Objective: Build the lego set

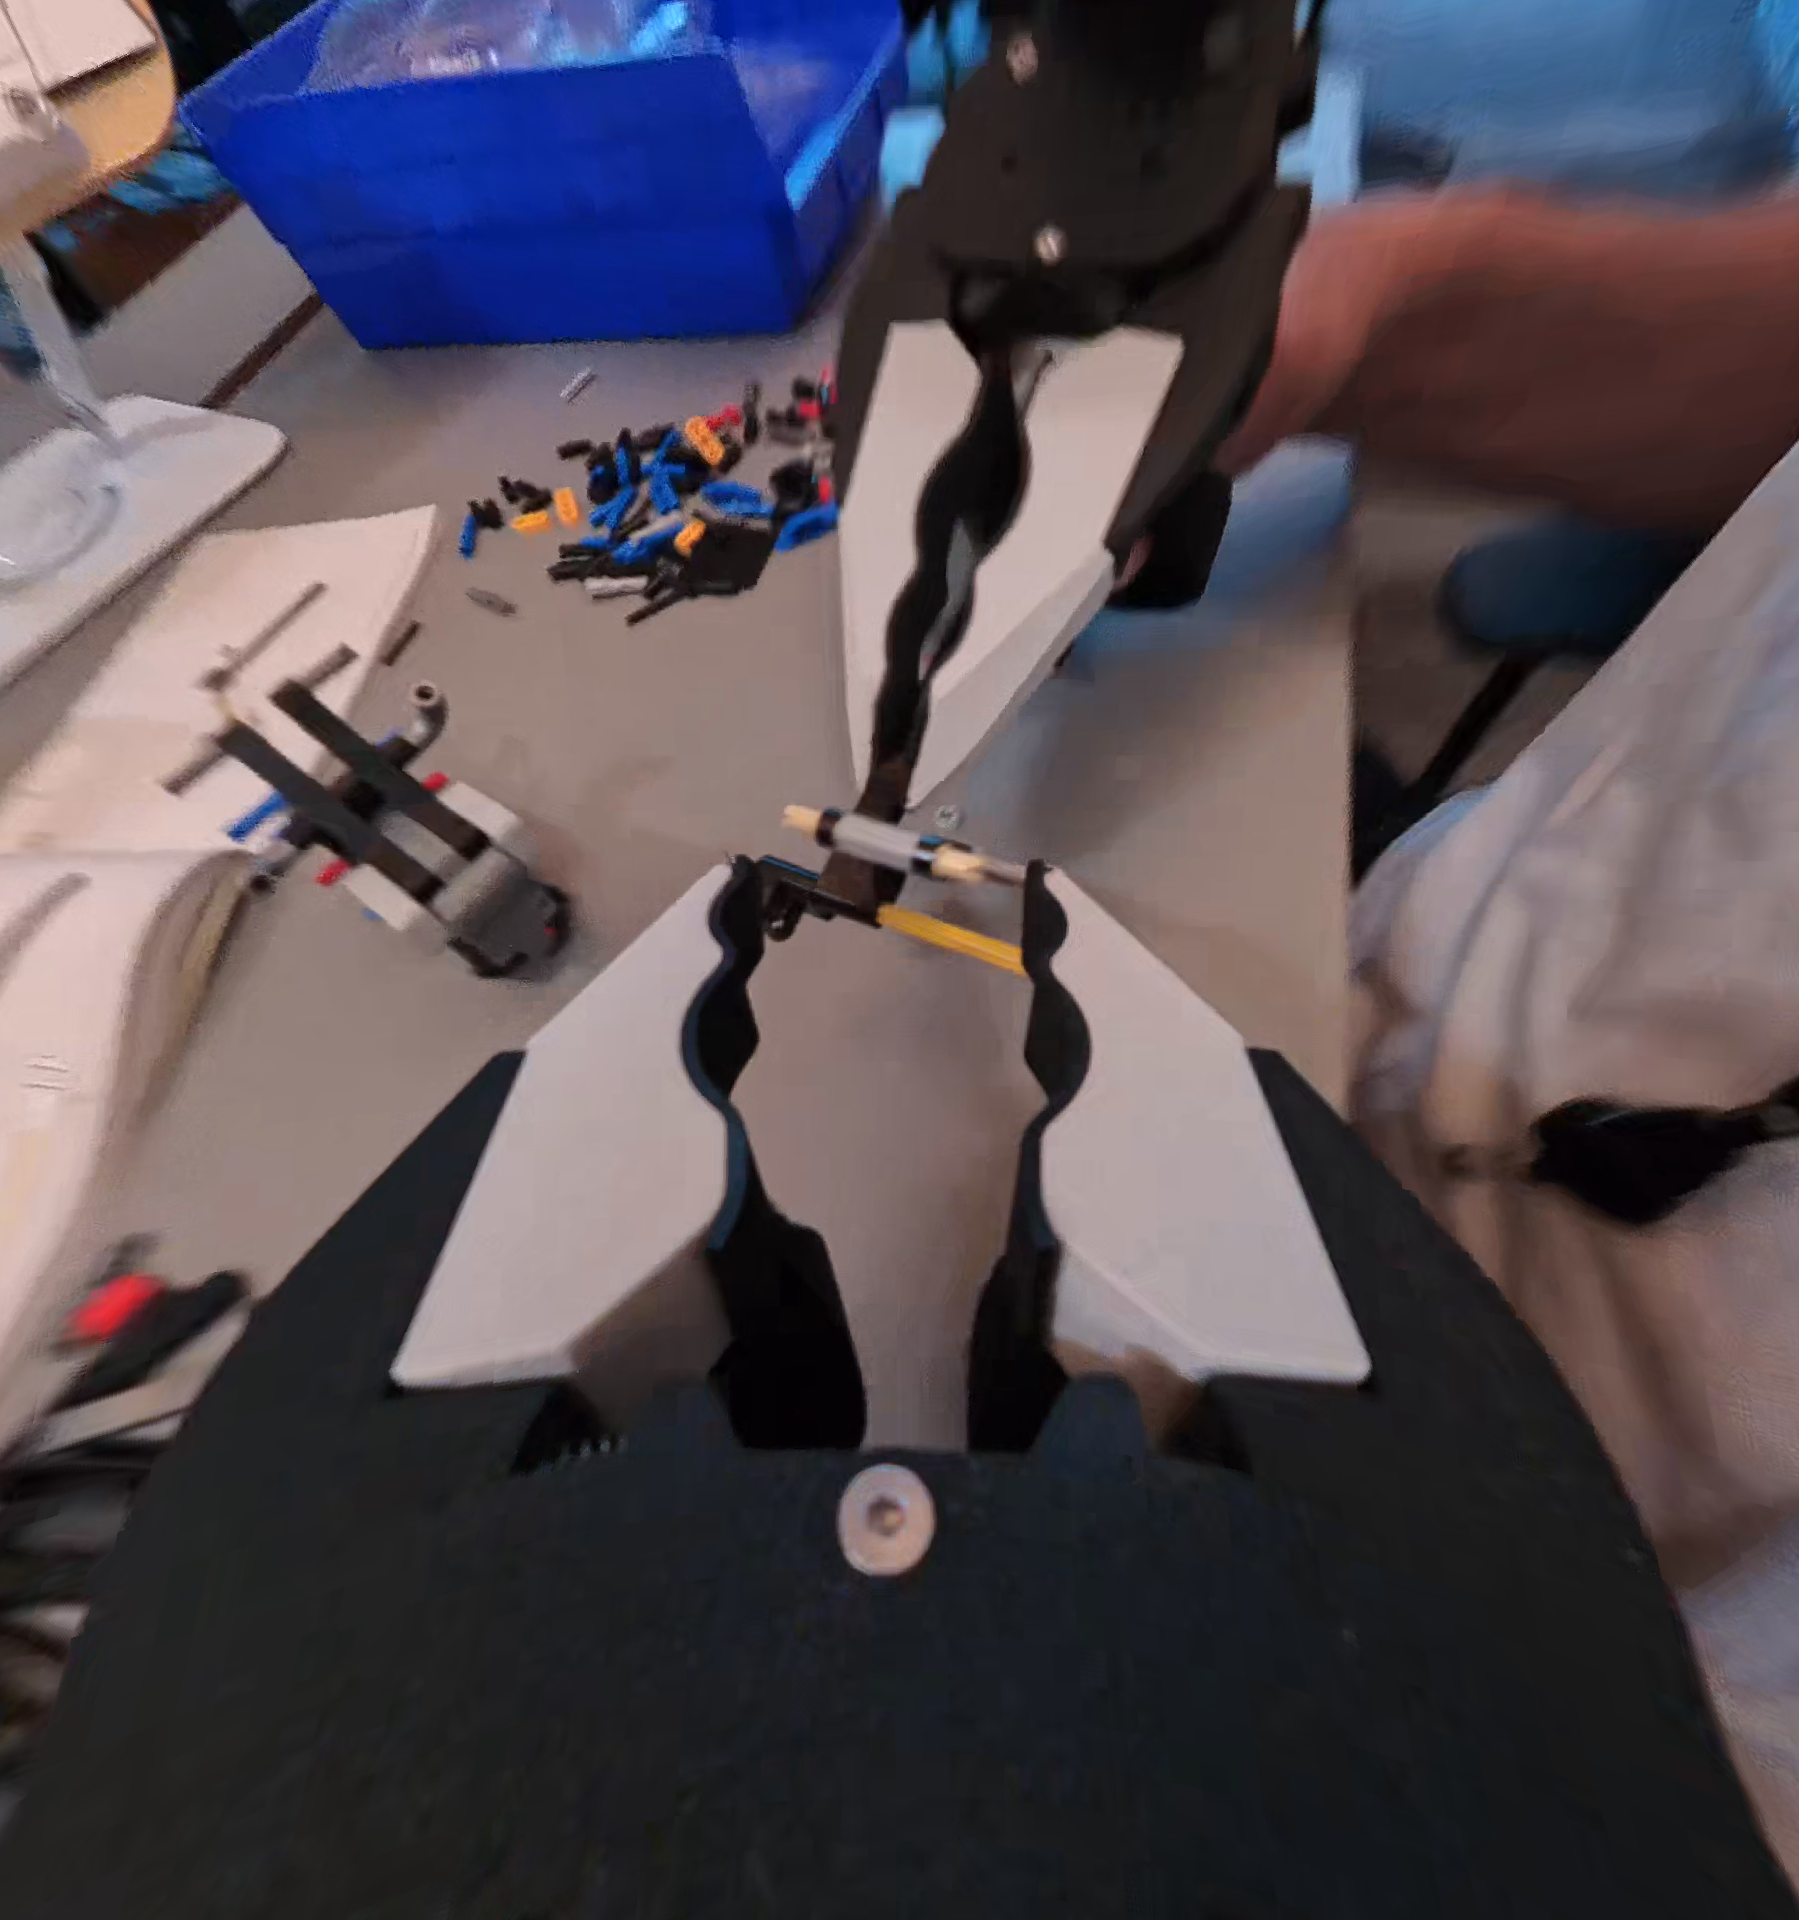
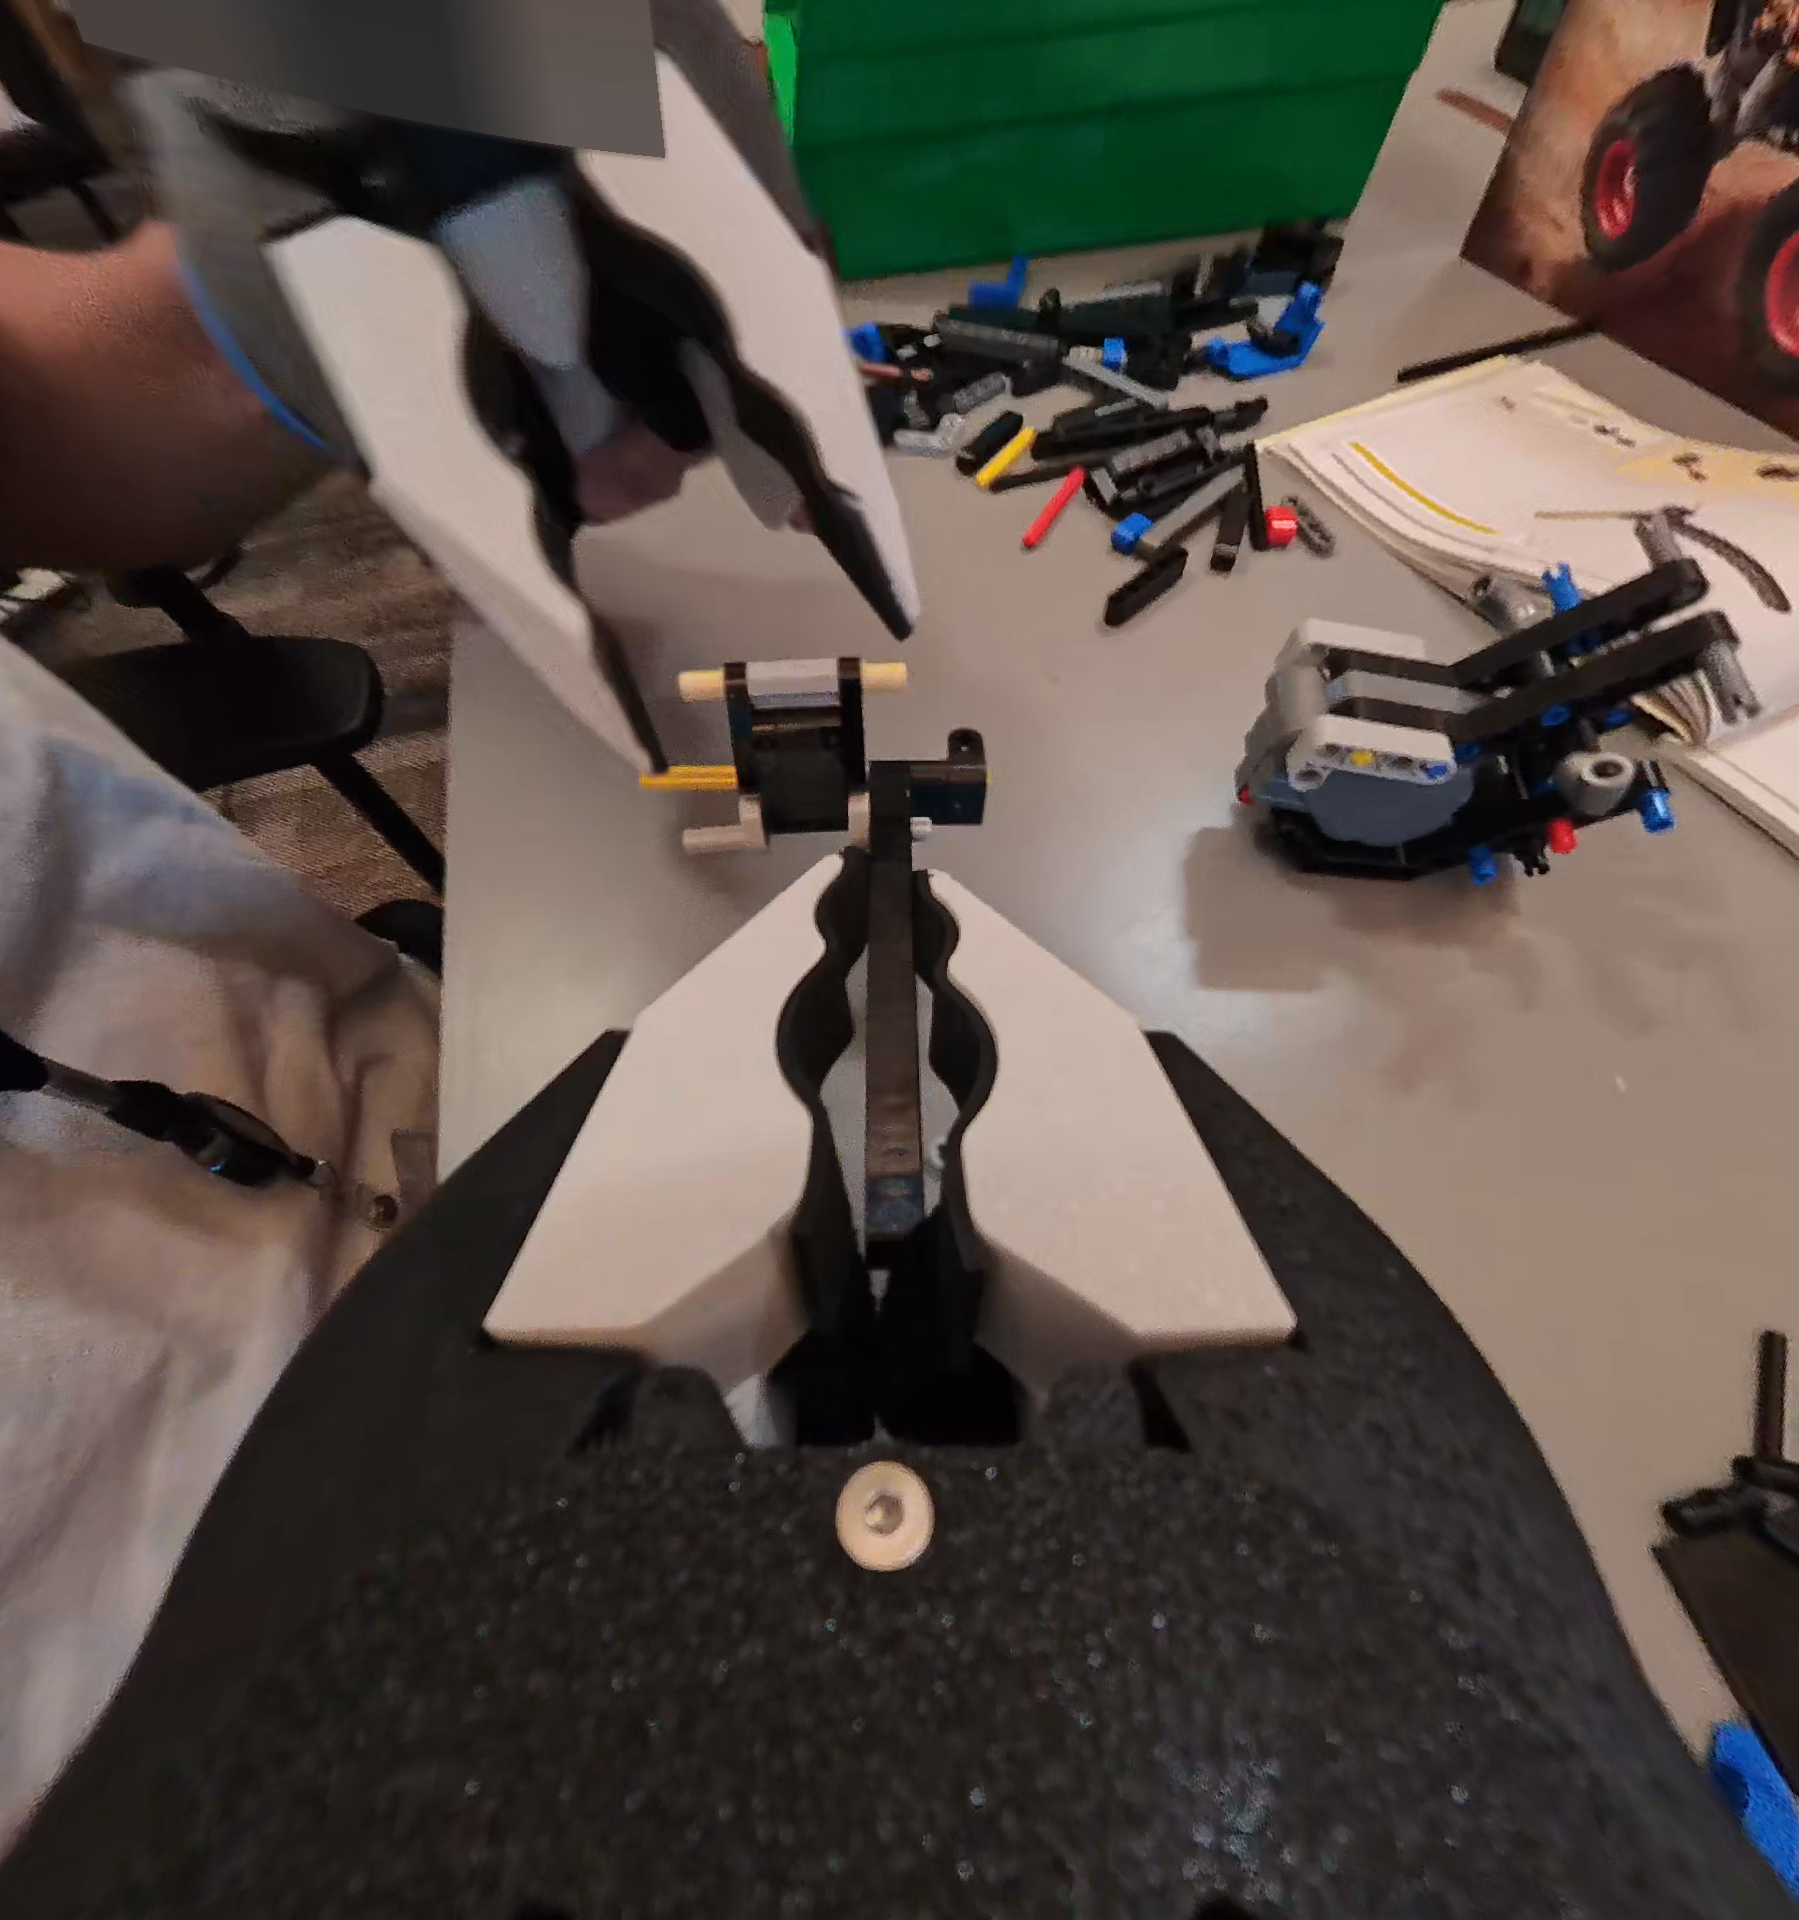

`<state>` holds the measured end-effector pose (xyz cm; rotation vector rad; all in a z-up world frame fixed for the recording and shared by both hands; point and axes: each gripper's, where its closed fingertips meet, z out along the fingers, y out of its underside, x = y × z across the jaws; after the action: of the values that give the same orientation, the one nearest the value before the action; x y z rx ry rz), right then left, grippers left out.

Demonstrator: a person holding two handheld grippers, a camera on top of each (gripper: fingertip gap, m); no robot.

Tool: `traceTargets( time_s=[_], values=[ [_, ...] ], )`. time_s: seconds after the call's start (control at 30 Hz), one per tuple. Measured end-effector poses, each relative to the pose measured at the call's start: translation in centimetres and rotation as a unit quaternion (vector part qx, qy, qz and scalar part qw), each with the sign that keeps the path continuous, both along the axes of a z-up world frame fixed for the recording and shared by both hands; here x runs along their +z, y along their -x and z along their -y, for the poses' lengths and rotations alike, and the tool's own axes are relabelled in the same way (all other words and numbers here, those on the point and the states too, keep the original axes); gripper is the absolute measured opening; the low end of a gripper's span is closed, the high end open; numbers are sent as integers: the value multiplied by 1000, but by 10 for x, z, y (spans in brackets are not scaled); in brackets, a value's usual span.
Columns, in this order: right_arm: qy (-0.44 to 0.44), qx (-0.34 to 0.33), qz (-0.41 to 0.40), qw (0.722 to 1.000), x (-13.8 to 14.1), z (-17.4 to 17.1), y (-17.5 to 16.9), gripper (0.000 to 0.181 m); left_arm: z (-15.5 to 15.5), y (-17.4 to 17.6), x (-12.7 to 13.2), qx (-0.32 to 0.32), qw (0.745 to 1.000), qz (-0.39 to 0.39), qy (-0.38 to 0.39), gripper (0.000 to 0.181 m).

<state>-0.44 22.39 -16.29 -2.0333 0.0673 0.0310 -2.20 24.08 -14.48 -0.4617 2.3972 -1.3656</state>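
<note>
While the right claw (image 2: pixel 884 883) is squeezed shut on a long black beam (image 2: pixel 893 1049), a small lego piece (image 2: pixel 796 753) sits on the far end of that beam, up in the air above the grey table (image 2: pixel 1290 1091). The little piece is made of black blocks, a grey bar with cream pins on top, and a yellow axle (image 2: pixel 685 778) sticking out one side.

The left claw (image 1: pixel 879 899) is wide open and holds nothing. Its tips sit on each side of the little piece, and one tip looks very close to the yellow axle.

I think this little piece is very light and hard, like all plastic bricks. It will not bend, but it can pop apart if it is pushed the wrong way. The thin axle and the cream pins are smooth and could slide out. So the best place to hold it is the fat black middle, flat side to flat side. The long beam is stiff, so it makes a good handle, but a hard push at its far end could make it twist in the claw.

A bigger built part (image 2: pixel 1456 758) sits on the table beside the open instruction book (image 2: pixel 1497 457). A pile of loose pieces (image 2: pixel 1134 416) lies farther back, near a green bin (image 2: pixel 1082 125).
</note>
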Motion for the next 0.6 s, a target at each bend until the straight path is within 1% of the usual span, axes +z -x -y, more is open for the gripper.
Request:
traceTargets(
  time_s=[0.07, 0.1, 0.17, 0.2, 0.23, 0.3, 0.33, 0.4, 0.43, 0.5, 0.6],
  values=[
    [-32, 30, -4, 999, 10, 0, 10, 7, -4, 3, 4, -20, 994, -60, 83, 49],
    [-48, 44, -6, 998, 14, -1, 15, 7, -5, 5, 7, -36, 990, -72, 119, 47],
    [-59, 60, -13, 996, 18, -1, 19, 7, -5, 14, 16, -80, 980, -76, 164, 45],
    [-58, 61, -12, 996, 18, 0, 19, 7, -5, 18, 19, -97, 979, -68, 167, 45],
    [-54, 61, -8, 997, 16, 0, 18, 7, -4, 23, 20, -116, 979, -57, 155, 47],
    [-45, 64, 2, 997, 12, 0, 17, 7, -3, 21, 15, -125, 988, -23, 90, 53],
    [-42, 69, 7, 997, 11, -1, 19, 7, -3, 19, 12, -124, 991, -13, 56, 48],
    [-37, 76, 18, 996, 9, -3, 23, 7, -1, 25, 8, -151, 988, -39, 15, 39],
    [-33, 77, 21, 996, 8, -4, 24, 7, 0, 30, 8, -168, 984, -58, 7, 38],
    [-27, 79, 22, 996, 5, -4, 24, 7, 2, 24, 11, -166, 985, -54, -4, 51],
    [-31, 81, 18, 996, 4, -5, 23, 7, -4, 16, 6, -158, 985, -59, -41, 61]
  ],
)
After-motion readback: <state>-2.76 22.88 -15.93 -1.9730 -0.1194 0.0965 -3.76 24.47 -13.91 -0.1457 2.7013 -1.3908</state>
